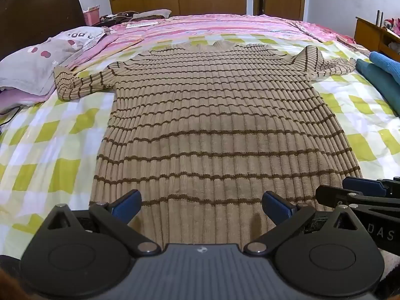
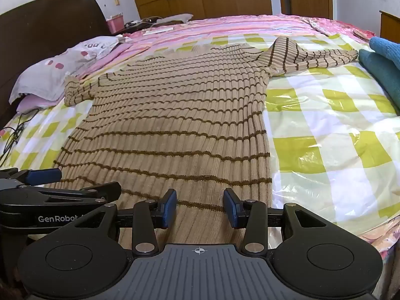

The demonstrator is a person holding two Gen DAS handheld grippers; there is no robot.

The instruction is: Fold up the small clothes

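Checked bedding [image 1: 62, 175] is carrying the flat sweater [image 1: 212, 125], both tools, left tool [image 1: 201, 206] and right tool [image 2: 200, 206], hovering spread above its hem; uneven pinching risks a skewed fold.

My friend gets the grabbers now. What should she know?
Left gripper: open, holding nothing, at the sweater's bottom hem.
Right gripper: open, empty, at the same hem, nearer its right edge.
The striped sweater lies flat on the checked bedspread, sleeves out; the right sleeve is bunched up.
Done: spread out.
Left: all the folding.
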